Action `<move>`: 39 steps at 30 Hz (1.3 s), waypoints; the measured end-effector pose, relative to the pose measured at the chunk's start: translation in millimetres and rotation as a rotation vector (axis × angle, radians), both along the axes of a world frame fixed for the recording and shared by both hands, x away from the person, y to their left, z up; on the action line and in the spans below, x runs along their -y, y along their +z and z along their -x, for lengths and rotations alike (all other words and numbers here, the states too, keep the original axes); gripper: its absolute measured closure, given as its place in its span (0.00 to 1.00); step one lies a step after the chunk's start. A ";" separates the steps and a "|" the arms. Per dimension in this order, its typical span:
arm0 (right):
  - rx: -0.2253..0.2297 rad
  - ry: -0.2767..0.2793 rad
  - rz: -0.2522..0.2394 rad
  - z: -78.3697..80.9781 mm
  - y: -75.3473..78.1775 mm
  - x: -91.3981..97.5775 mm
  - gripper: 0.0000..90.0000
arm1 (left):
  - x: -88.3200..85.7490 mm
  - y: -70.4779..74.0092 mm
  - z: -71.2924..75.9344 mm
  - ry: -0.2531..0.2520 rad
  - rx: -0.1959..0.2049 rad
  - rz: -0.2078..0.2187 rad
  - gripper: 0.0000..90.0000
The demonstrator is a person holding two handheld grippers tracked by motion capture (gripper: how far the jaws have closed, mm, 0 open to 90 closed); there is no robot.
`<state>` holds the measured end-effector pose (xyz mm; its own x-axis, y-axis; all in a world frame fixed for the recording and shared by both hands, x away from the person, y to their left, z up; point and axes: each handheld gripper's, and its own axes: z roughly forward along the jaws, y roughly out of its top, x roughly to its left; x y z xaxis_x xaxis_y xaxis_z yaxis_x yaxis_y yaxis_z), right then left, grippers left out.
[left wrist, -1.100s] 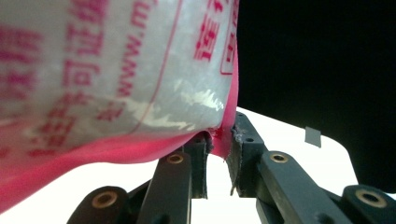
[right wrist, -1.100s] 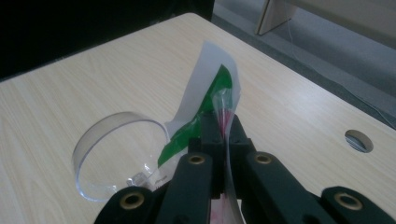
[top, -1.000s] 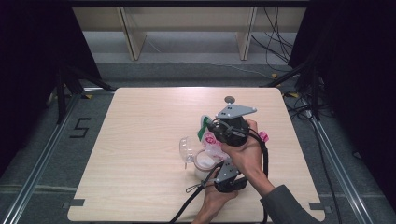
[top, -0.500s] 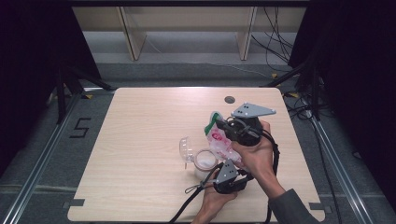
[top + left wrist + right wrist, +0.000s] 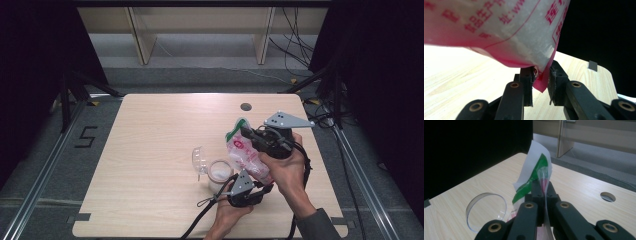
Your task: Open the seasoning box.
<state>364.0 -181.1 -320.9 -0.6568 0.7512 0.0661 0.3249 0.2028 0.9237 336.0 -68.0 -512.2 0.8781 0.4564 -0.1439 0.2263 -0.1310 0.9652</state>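
Right fingers (image 5: 541, 188) clamped on bag (image 5: 534, 170)

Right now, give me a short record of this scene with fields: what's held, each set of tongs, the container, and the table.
held item: pink and white printed plastic bag of white granules, lifted off the table
right tongs: shut on the bag's green and white top edge
left tongs: jaws have just been opening; the bag's pink bottom corner sits between them
container: clear round jar with white contents, beside the bag
lid: clear, hinged open
table: light wood
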 end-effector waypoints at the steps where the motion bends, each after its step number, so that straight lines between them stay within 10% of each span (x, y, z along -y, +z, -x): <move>1: -0.007 -0.006 -0.014 1.1 -0.1 1.8 1.00 | 0.0 0.0 -0.2 -0.005 0.001 0.000 0.84; 39: -0.013 -0.101 -0.150 20.2 -28.1 55.9 1.00 | -17.8 12.5 13.5 0.078 -0.082 -0.041 0.46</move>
